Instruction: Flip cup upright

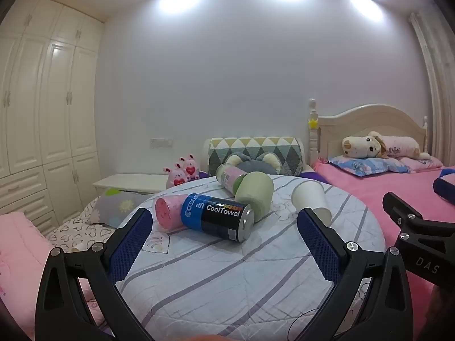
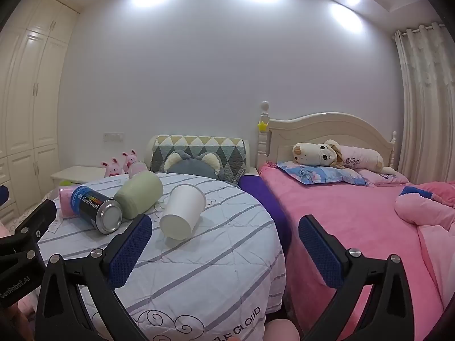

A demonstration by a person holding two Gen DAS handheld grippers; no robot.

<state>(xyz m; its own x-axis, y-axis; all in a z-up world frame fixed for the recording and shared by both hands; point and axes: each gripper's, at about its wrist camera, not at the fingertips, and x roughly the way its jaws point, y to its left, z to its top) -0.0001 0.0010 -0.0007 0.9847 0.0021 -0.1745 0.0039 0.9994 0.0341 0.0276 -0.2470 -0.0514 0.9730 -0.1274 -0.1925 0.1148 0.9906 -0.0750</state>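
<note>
A white paper cup (image 2: 182, 211) lies on its side on the striped cloth of a round table (image 2: 199, 261), its base toward me; it also shows in the left wrist view (image 1: 311, 200), far right of the table. My right gripper (image 2: 224, 227) is open and empty, just in front of the cup and a little to its right. My left gripper (image 1: 224, 227) is open and empty, above the table's near half, facing the cans. The right gripper's body shows at the right edge of the left wrist view (image 1: 412, 236).
A black and blue CoolTowel can (image 1: 219, 217), a pink roll (image 1: 167, 209), a green cylinder (image 1: 254, 196) and a small pink-labelled bottle (image 1: 230, 176) lie left of the cup. A pink bed (image 2: 355, 213) with a plush dog (image 2: 321, 152) stands right of the table. Wardrobes (image 1: 42, 108) line the left wall.
</note>
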